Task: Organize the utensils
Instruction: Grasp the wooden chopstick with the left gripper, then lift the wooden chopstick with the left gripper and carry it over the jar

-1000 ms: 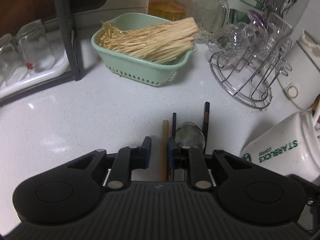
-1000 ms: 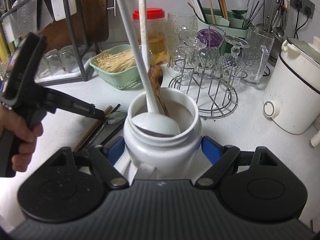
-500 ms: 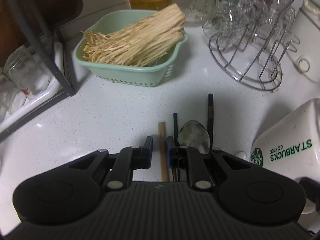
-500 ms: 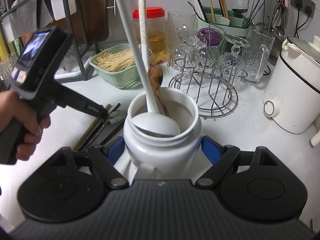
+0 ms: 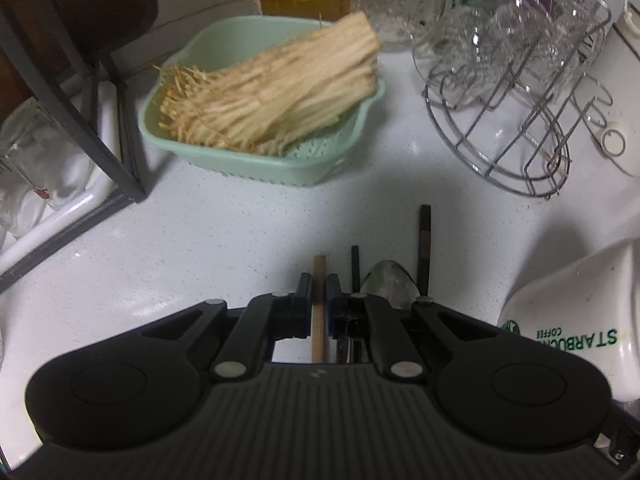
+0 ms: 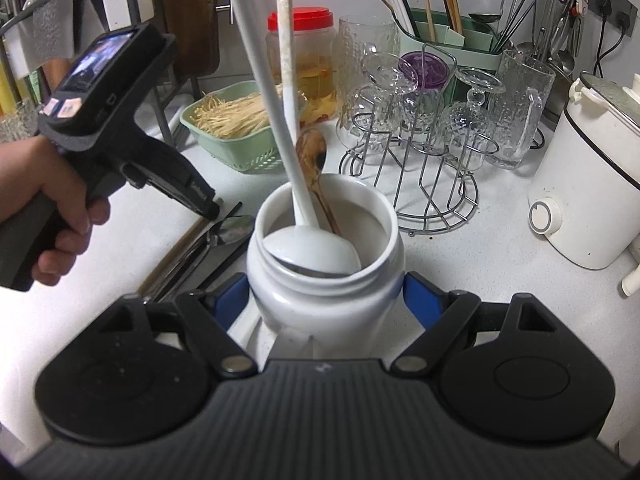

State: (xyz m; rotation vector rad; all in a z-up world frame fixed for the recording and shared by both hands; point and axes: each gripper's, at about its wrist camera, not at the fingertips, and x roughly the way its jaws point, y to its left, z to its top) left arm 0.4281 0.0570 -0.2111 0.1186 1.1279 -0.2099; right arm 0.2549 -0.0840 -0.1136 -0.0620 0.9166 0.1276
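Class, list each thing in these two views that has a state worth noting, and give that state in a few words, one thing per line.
Left gripper: jaws just closed on the wooden chopstick, which lies on the counter.
Right gripper: jaws clamped on the white jar.
White jar: open, tilted, holding a white ladle and wooden spoon.
Metal spoon: lying on the counter.
Red-lidded jar: closed.
Glasses: inverted on the rack.

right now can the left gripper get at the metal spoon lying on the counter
Probably not at once: the left gripper has just closed on the wooden chopstick. The metal spoon lies uncovered just right of it, among dark chopsticks.
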